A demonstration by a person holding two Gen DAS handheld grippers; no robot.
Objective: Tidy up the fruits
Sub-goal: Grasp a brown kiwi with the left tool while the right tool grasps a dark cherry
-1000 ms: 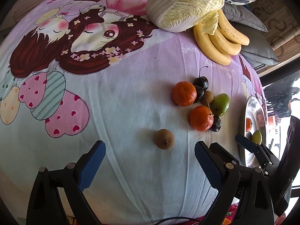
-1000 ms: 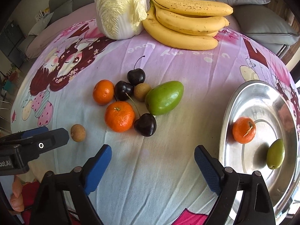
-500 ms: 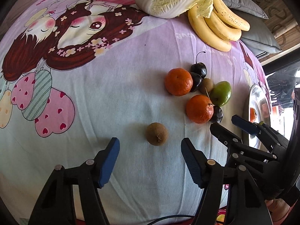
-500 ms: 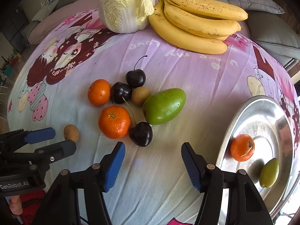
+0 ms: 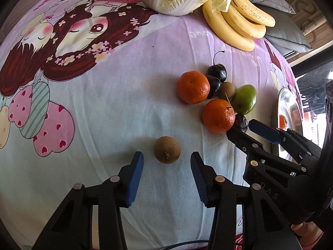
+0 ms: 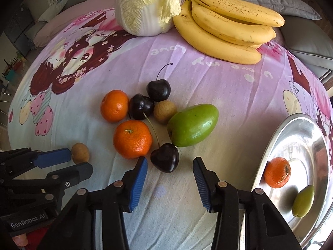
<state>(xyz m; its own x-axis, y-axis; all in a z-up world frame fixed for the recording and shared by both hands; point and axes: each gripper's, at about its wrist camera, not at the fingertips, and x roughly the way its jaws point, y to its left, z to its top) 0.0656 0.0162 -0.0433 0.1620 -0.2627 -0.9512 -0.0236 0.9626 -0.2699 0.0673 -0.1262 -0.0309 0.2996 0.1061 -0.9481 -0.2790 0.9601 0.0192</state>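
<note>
- Two hand-held grippers bear down on fruit scattered over a cartoon-print bedsheet (image 5: 116,112), each lined up on a target of its own — the pick-up step of the sorting job, by the look of it.
- The left gripper (image 5: 167,163) has its jaws closing around a small brown longan-like fruit (image 5: 167,150) that lies alone, well apart from the main cluster; the fruit sits just ahead of the blue pads, which do not yet press on it.
- The right gripper (image 6: 170,167) is closing too, around a dark cherry (image 6: 164,157) at the near edge of the cluster; the cherry lies at the tips, not gripped, with a mandarin (image 6: 132,139) just beside it on the left and a green mango-shaped fruit (image 6: 192,128) close behind.
- The steel tray (image 6: 291,129) at the right edge already holds a mandarin and a small green fruit — two sorted, most of the pile still on the sheet.
- Bananas (image 6: 226,29) and a napa cabbage (image 6: 145,6) lie untouched at the far end.
- Likely next: each gripper pushes slightly further over its fruit, finishes the squeeze gently — a cherry bruises easily — and lifts clear towards the tray; the right side must avoid nudging the mandarin or snagging the cherry's stem.
</note>
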